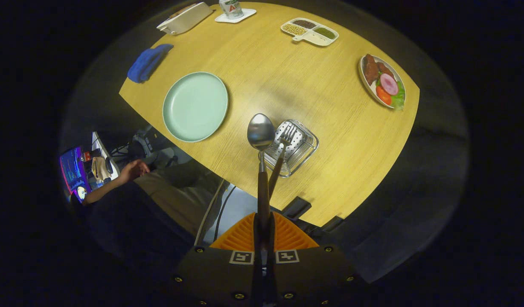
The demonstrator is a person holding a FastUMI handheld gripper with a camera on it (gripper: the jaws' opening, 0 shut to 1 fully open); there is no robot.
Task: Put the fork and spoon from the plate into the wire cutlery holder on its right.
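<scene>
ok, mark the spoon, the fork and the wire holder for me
spoon [260,131], gripper view, on its bowl.
fork [287,135], gripper view, on its tines.
wire holder [309,147], gripper view, on its right rim.

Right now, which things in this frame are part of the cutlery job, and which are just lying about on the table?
Part of the job:
- gripper, shut on the brown-handled metal spoon
- brown-handled metal fork, standing in the wire cutlery holder
- empty pale green round plate

Lying about:
- blue cloth
- white divided dish of beans
- oval plate of food
- drink can
- white box
</scene>
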